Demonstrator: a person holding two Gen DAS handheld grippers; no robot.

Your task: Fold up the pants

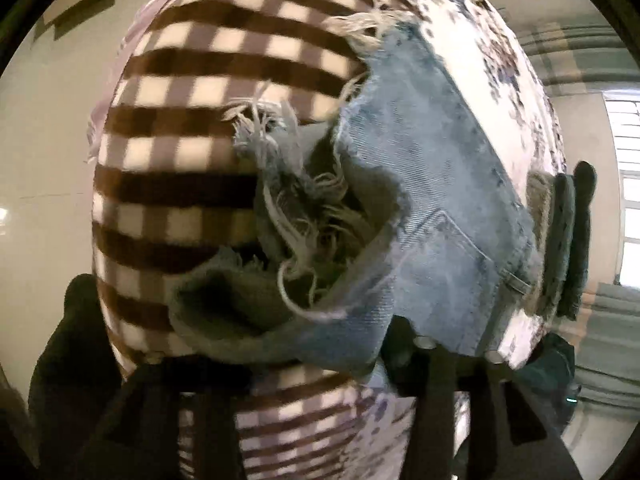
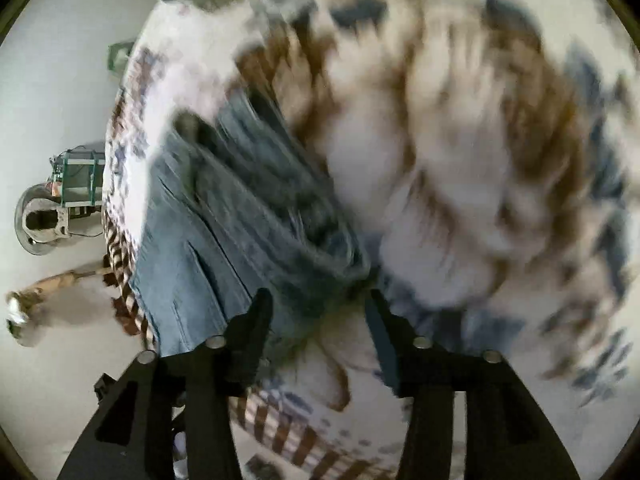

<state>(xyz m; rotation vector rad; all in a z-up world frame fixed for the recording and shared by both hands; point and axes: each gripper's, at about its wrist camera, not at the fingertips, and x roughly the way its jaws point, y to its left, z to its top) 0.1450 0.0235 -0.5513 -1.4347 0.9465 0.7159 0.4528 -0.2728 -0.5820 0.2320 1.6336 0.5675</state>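
Observation:
Light blue denim shorts with frayed white hems lie on a bed cover checked brown and white. In the left wrist view the frayed leg end is bunched up right in front of my left gripper, whose jaws are hidden under the lifted denim. In the right wrist view the shorts lie folded in layers. My right gripper is open, its fingertips at the denim's near edge. That view is blurred by motion.
The cover turns to a floral blue and white print on the right. A stack of dark folded clothes sits at the bed's right edge. A pale floor, a green box and a round fan-like object are beside the bed.

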